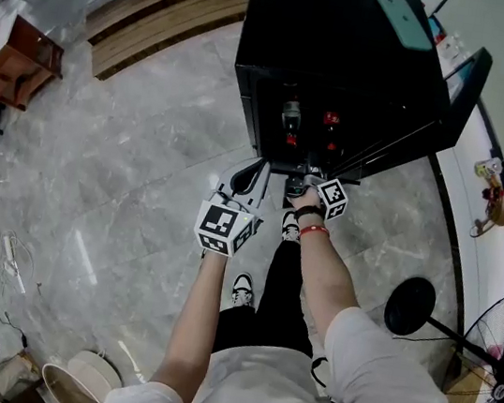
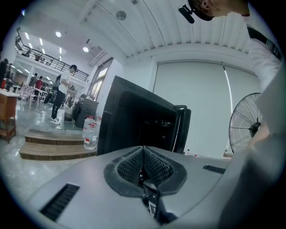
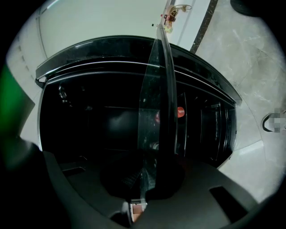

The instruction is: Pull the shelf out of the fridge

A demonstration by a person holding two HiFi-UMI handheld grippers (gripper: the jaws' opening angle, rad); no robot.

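Note:
A black mini fridge (image 1: 336, 29) stands on the marble floor with its door (image 1: 458, 96) swung open to the right. My right gripper (image 1: 308, 178) is at the fridge's open front. In the right gripper view, the glass shelf (image 3: 152, 107) with its dark front rim runs edge-on between the jaws, and the right gripper (image 3: 149, 179) is shut on it. A bottle (image 1: 291, 117) and red-capped items (image 1: 331, 119) sit inside. My left gripper (image 1: 254, 175) hangs left of the opening, apart from the fridge. In its own view the left gripper (image 2: 143, 167) is shut with nothing between the pads.
A teal phone (image 1: 406, 21) lies on the fridge top. A standing fan (image 1: 490, 376) with a round base (image 1: 409, 306) is at the right. Wooden steps (image 1: 157, 20) lie behind the fridge, with a water bottle (image 2: 90, 132) on them. My feet (image 1: 243, 289) are just behind the grippers.

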